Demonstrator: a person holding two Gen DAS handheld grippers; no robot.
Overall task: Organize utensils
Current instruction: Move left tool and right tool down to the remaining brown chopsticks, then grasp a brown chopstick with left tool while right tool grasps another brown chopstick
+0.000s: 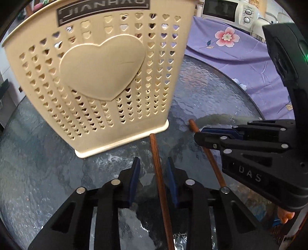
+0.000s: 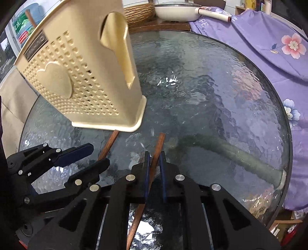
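Left wrist view: cream utensil holder [image 1: 100,77] with heart cutouts stands upright on the round glass counter [image 1: 207,92], taken here as the landmark. One wooden chopstick [image 1: 160,184] lies on the glass, its far tip just at the holder's near right base corner, and it runs back between the fingers of the left tool [image 1: 153,165]. The blue pads stand a little apart on either side of the stick with gaps showing, so not clamped. A second chopstick [image 1: 209,153] lies right of the holder, tip apart from the base. The right tool [image 1: 204,134] comes in from the right across that stick, jaws nearly together on it. Purple floral cloth [image 1: 240,57] and a white microwave [image 1: 227,11] sit behind and right of the holder.

Right wrist view: the holder [image 2: 80,77] sits upper left on the counter [image 2: 221,96]. The right tool [image 2: 154,155] pinches the second chopstick [image 2: 154,165] between its blue pads; the tip points toward the holder's right base corner but stays apart from it. The first chopstick [image 2: 108,144] has its tip tucked at the holder's base edge. The left tool [image 2: 96,155] is left of it and below the holder, fingers spread either side of the stick. Purple cloth [image 2: 269,48] is right of the holder, and a white pan [image 2: 177,11] behind it.
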